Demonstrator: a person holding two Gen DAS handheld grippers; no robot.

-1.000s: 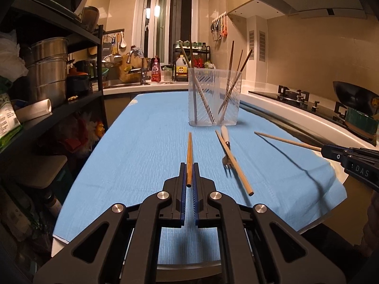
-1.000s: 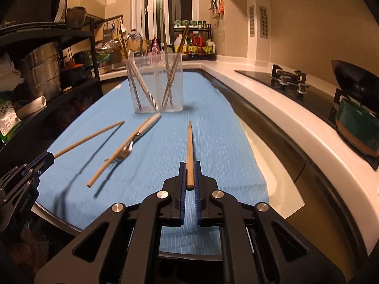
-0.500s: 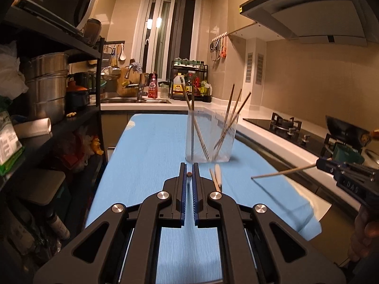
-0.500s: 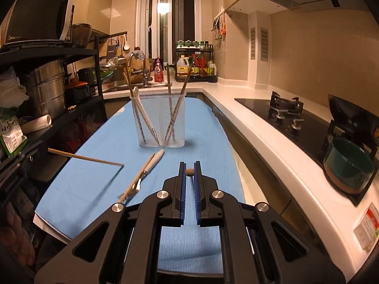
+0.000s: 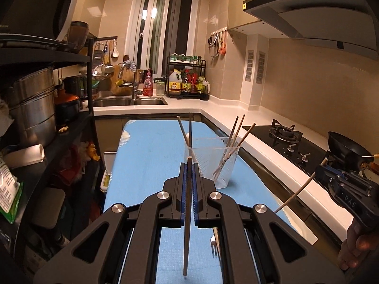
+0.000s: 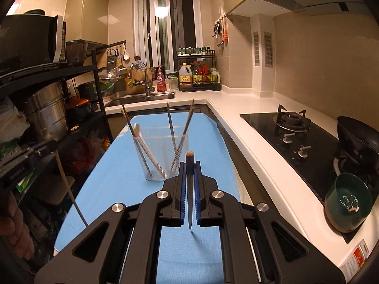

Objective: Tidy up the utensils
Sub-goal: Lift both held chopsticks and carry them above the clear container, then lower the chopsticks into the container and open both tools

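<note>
Chopsticks first, one per gripper. Left wrist view: the left gripper [image 5: 189, 172] has its blue pads pressed tight on a wooden chopstick [image 5: 187, 224], butt end poking just above the fingertips, thin end hanging down toward the blue cloth [image 5: 146, 156]; the gripper sits above the cloth and tips a bit downward. Just beyond it stands the clear cup [image 5: 210, 163] with several chopsticks leaning inside; a fork [image 5: 214, 248] peeks out on the cloth under the right finger. Off to the right, the right gripper [image 5: 323, 165] is up over the counter edge with its own chopstick slanting down and left; a hand wraps the handle at the frame edge.

Right wrist view: the right gripper [image 6: 189, 172] is pinching the second chopstick [image 6: 190, 198] the same way, round butt end up between the fingertips, pointed tip dangling over the cloth [image 6: 123, 165]; the cup [image 6: 161, 156] is just ahead and left with chopsticks and a white spoon in it. The left gripper's body shows at the left edge, its chopstick hanging down.

Room: white counter [image 6: 251, 127] wrapping round, gas hob [image 6: 291, 123] with a dark wok, green bowl [image 6: 348, 201], sink [image 6: 142, 98] under the window, condiment rack, metal pots on black shelving.
</note>
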